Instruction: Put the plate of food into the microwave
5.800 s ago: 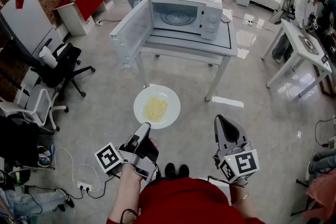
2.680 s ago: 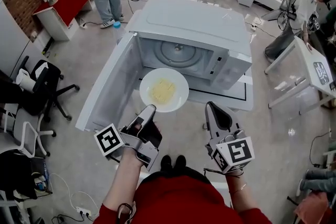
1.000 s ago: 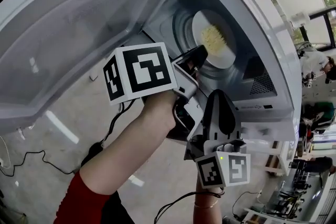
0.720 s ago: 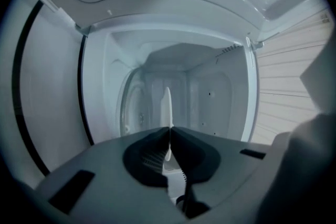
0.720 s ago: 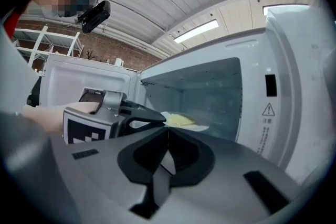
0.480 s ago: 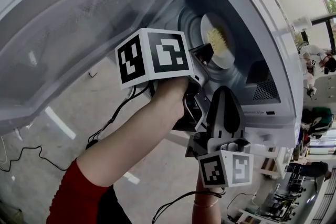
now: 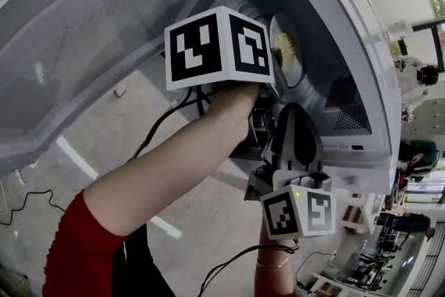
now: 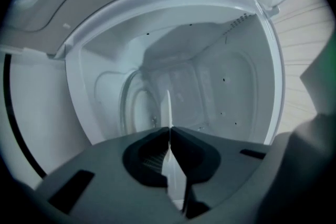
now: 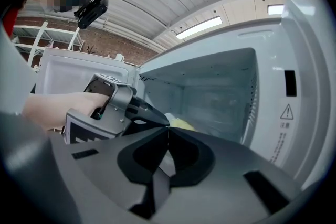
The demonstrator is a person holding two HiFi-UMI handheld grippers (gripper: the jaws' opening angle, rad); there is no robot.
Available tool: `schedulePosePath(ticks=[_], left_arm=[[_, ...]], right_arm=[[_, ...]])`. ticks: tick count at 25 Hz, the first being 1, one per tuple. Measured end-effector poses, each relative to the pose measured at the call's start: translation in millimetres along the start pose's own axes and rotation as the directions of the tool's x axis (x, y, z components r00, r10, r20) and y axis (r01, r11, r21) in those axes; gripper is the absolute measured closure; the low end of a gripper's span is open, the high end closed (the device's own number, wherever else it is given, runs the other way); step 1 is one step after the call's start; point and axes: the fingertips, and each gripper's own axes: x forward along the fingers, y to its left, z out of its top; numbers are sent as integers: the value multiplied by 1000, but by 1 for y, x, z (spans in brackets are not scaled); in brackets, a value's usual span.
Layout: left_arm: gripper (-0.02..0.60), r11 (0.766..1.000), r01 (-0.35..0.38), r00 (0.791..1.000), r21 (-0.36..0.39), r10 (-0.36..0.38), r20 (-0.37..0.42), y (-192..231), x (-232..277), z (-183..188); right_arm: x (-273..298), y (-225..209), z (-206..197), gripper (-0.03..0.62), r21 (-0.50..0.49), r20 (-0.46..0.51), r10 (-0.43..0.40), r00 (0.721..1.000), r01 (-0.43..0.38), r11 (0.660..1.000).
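The white plate (image 7: 295,59) with yellow food (image 7: 284,44) is inside the open microwave (image 7: 361,80), just above the glass turntable (image 8: 137,105). In the left gripper view the plate (image 8: 168,107) appears edge-on as a thin white line. My left gripper (image 8: 169,131) is shut on its near rim and reaches into the cavity. In the head view its marker cube (image 7: 217,45) hides the jaws. My right gripper (image 9: 168,131) is shut with nothing in it. It hangs just outside the cavity, below and behind the left gripper (image 9: 113,107).
The microwave door (image 7: 104,24) stands swung open at the left, close beside my left arm. The control panel side (image 9: 291,107) lies to the right of the opening. A cable runs over the floor (image 7: 42,184) below.
The left gripper has pushed the plate deeper into the cavity, and its marker cube has risen and turned. The right gripper has barely moved.
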Motion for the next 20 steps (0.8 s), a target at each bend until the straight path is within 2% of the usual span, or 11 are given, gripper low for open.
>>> schedulePosePath(ticks=[6, 10, 15, 20], left_arm=[[561, 989, -96, 994, 116, 102, -47, 6, 5, 0], [561, 980, -130, 986, 151, 144, -83, 9, 7, 0], [555, 953, -161, 977, 257, 191, -93, 10, 3, 3], [538, 911, -200, 963, 359, 251, -100, 11, 3, 6]], right_arm=[[0, -10, 1, 579, 10, -6, -8, 1000, 8, 1000], [-1, -13, -7, 579, 30, -19, -2, 1000, 3, 1000], [-1, -11, -15, 579, 44, -37, 4, 999, -2, 999], [-1, -11, -15, 579, 66, -43, -3, 999, 5, 998]])
